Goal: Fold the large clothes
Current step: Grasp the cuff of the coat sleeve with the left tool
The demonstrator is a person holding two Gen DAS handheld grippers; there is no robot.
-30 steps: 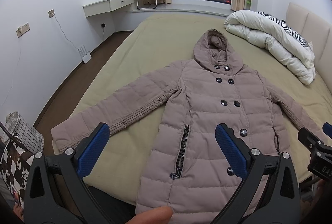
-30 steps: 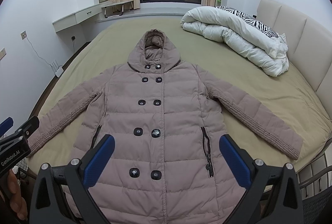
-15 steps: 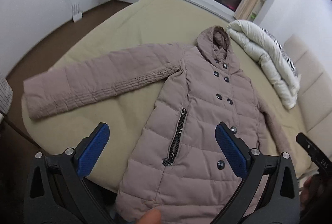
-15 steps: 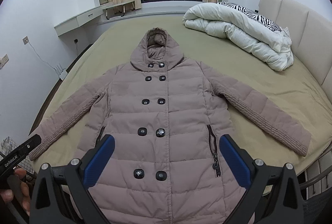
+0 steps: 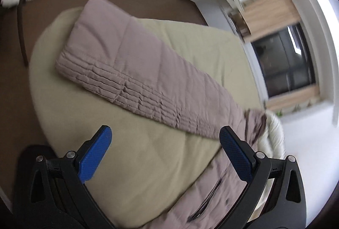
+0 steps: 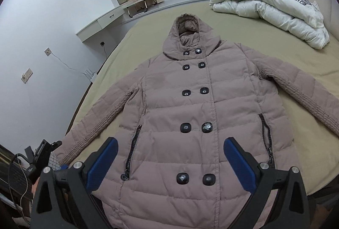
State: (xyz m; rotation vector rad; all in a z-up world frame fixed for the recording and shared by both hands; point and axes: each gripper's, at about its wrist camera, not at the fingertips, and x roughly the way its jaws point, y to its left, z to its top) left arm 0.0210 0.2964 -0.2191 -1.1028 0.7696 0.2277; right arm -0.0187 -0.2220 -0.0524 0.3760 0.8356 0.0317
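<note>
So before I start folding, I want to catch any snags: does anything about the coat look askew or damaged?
Nothing stands out. The coat lies flat and buttoned on the bed, both sleeves spread out. Both grippers, left and right, are open above it.

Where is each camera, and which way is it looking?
Left wrist: sits on the left tongs, tilted toward the padded mauve coat's sleeve at the olive bed's corner; open blue tips show.
Right wrist: sits on the right tongs, facing the coat front toward the window; open tips show.
Shared: coat and bed.
</note>
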